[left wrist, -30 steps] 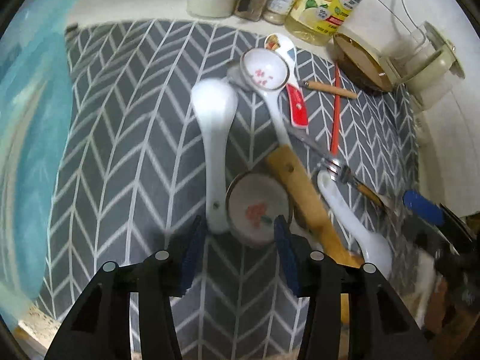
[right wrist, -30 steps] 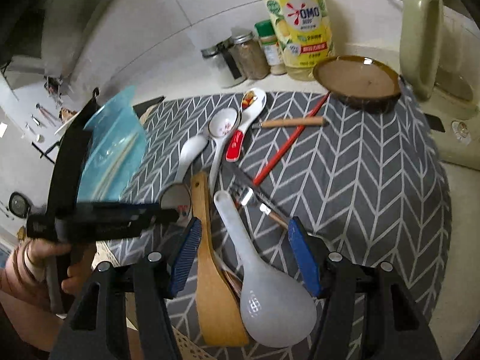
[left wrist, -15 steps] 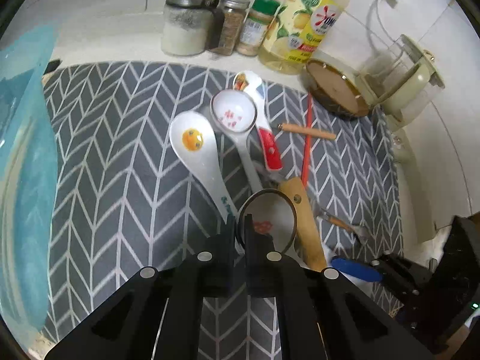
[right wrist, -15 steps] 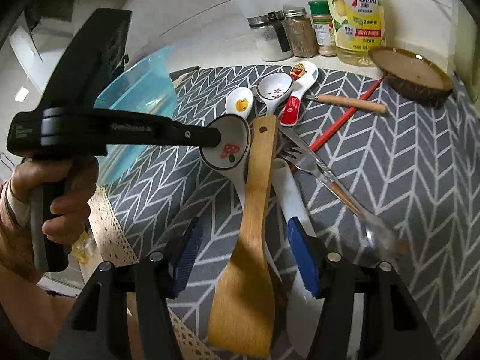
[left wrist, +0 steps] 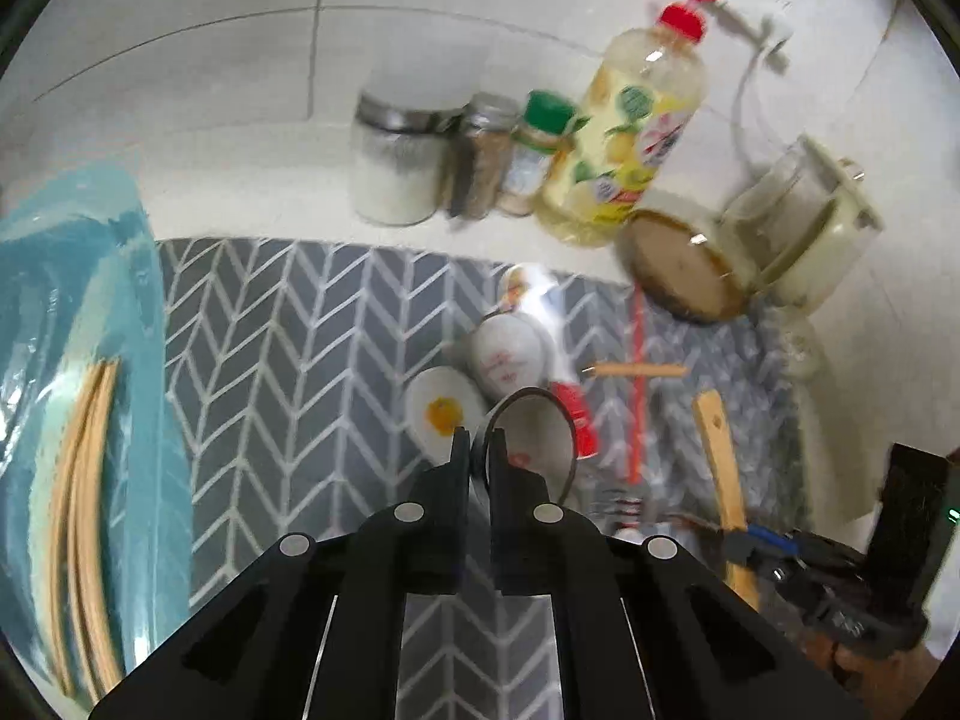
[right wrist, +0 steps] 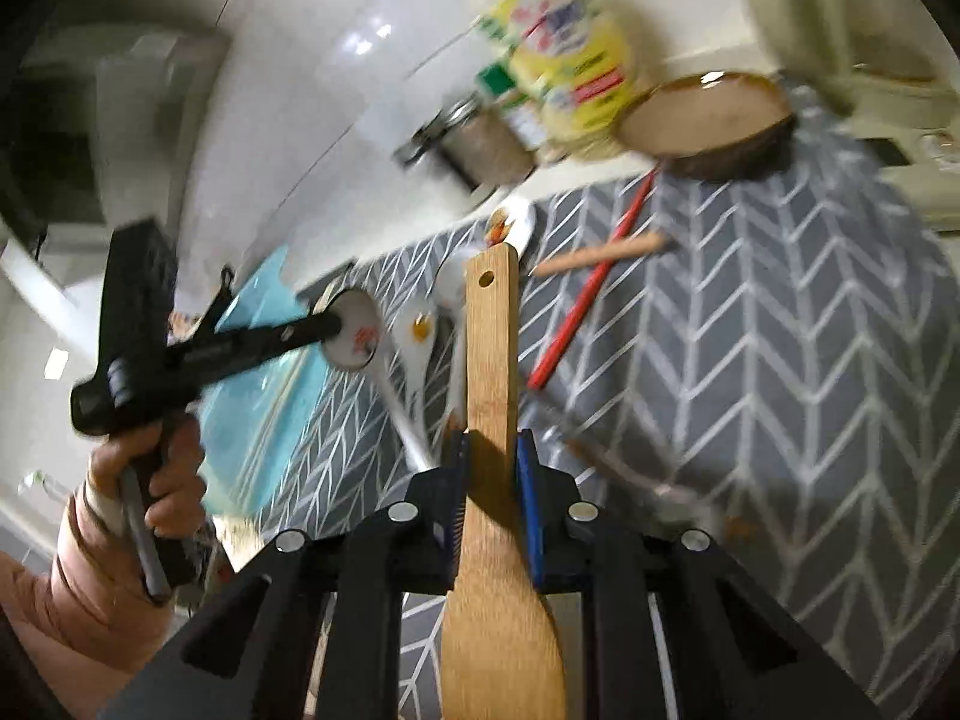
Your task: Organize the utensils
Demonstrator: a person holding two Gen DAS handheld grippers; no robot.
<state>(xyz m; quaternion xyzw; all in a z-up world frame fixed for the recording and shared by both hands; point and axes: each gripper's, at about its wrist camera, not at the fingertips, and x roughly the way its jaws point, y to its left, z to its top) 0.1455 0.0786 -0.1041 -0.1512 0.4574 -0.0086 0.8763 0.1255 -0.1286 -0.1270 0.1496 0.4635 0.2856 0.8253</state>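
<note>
My left gripper [left wrist: 477, 450] is shut on the rim of a white ceramic spoon with a red flower print [left wrist: 534, 438] and holds it above the grey chevron mat [left wrist: 288, 360]. The right wrist view shows the same spoon [right wrist: 360, 333] in the air at the left. My right gripper [right wrist: 493, 462] has its jaws closing on the handle of the wooden spatula [right wrist: 492, 348], and both blue pads touch its sides. On the mat lie an egg-print spoon [left wrist: 441, 411], a red-patterned spoon [left wrist: 507, 354], a red-handled spoon [left wrist: 573, 414] and a red chopstick [left wrist: 636, 396].
A blue bin [left wrist: 72, 360] holding wooden chopsticks stands at the mat's left edge. Jars [left wrist: 396, 168], a yellow bottle [left wrist: 630, 138], a brown bowl [left wrist: 678, 276] and a cream appliance [left wrist: 804, 222] line the back. A fork [right wrist: 606, 462] lies right of the spatula.
My left gripper shut on the flower spoon's rim and lifted it off the mat. My right gripper shifted from the white spoon onto the spatula and closed on its handle.
</note>
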